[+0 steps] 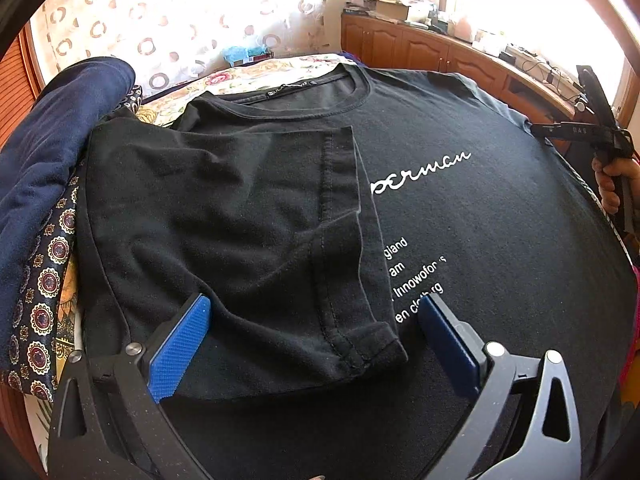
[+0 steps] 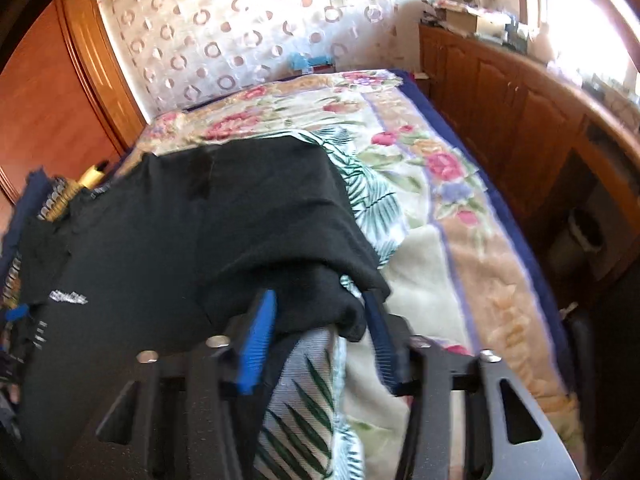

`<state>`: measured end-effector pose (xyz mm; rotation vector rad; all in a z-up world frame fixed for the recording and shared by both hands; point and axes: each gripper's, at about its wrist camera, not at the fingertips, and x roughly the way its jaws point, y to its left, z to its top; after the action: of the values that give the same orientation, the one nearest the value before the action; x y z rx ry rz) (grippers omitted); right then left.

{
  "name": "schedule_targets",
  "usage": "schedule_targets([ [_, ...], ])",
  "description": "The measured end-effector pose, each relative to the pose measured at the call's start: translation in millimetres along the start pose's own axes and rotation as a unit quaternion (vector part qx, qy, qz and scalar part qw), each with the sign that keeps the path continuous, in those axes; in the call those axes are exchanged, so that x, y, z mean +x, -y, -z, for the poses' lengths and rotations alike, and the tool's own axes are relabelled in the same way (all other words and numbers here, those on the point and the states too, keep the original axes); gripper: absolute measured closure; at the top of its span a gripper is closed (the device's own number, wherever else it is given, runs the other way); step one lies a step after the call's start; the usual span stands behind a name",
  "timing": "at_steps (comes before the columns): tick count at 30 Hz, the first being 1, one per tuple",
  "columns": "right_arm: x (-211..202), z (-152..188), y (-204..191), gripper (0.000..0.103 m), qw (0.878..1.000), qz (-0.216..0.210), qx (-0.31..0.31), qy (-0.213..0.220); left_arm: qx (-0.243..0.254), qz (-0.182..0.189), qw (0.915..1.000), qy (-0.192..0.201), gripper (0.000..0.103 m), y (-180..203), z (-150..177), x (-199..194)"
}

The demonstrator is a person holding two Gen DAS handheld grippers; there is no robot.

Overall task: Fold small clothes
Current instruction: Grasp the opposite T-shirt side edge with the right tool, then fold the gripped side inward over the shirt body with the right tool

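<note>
A black T-shirt (image 1: 460,220) with white lettering lies spread on the bed, neck away from me. Its left side and sleeve (image 1: 240,220) are folded in over the chest. My left gripper (image 1: 316,344) hovers wide open over the folded sleeve's hem, with cloth below the blue pads (image 1: 180,352) but nothing pinched. At the shirt's right edge a hand (image 1: 612,188) holds the other gripper. In the right wrist view my right gripper (image 2: 320,336) is shut on a bunched edge of the black T-shirt (image 2: 180,240), which is lifted off the bedspread.
A navy garment (image 1: 52,140) and a medallion-patterned cloth (image 1: 44,280) lie left of the shirt. A leaf-print cloth (image 2: 372,200) sits under the shirt on the floral bedspread (image 2: 440,184). Wooden cabinets (image 2: 520,120) run along the right, with a sheer curtain (image 2: 240,40) behind the bed.
</note>
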<state>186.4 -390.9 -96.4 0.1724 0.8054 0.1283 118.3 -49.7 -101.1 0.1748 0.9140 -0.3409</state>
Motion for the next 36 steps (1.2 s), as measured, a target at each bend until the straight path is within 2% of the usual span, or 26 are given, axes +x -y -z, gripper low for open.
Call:
schedule_targets([
  [3, -6.6, 1.6, -0.6, 0.095, 1.0, 0.023, -0.009, 0.017, 0.0, 0.0, 1.0, 0.0, 0.0, 0.1, -0.1, 0.1],
  [10, -46.1, 6.3, -34.0, 0.096, 0.993, 0.014, -0.047, 0.103, 0.0, 0.0, 1.0, 0.0, 0.0, 0.2, -0.1, 0.4],
  [15, -65.2, 10.4, -79.3, 0.096, 0.986, -0.006, -0.114, 0.12, 0.0, 0.0, 1.0, 0.0, 0.0, 0.2, 0.0, 0.3],
  [18, -66.0, 24.3, -105.6, 0.096, 0.981, -0.026, -0.156, 0.114, 0.0, 0.0, 1.0, 0.0, 0.0, 0.0, -0.3, 0.4],
  [21, -49.9, 44.7, -119.3, 0.096, 0.98, -0.041, -0.18, 0.077, -0.002, 0.001, 1.0, 0.0, 0.0, -0.3, -0.4, 0.5],
  [25, -26.9, 63.4, -115.6, 0.096, 0.983, -0.056, -0.174, 0.024, -0.005, -0.002, 1.0, 0.004, 0.0, -1.3, -0.6, -1.0],
  [29, -21.8, 68.8, -105.8, 0.096, 0.983, -0.046, -0.175, 0.013, -0.025, -0.006, 0.9987, 0.044, 0.0, -9.4, 0.3, -18.2],
  [32, -32.1, 67.9, -103.2, 0.093, 0.985, -0.045, -0.168, 0.017, -0.04, -0.015, 0.9957, 0.082, 0.0, -13.9, -0.6, -40.4],
  [34, -45.7, 71.6, -102.9, 0.086, 0.985, -0.042, -0.166, 0.022, -0.045, -0.013, 0.9941, 0.098, 0.0, -16.1, -2.3, -52.6],
  [36, -57.8, 73.2, -102.0, 0.065, 0.985, -0.042, -0.167, 0.029, -0.053, -0.012, 0.9923, 0.112, 0.0, -17.4, -3.7, -65.6],
])
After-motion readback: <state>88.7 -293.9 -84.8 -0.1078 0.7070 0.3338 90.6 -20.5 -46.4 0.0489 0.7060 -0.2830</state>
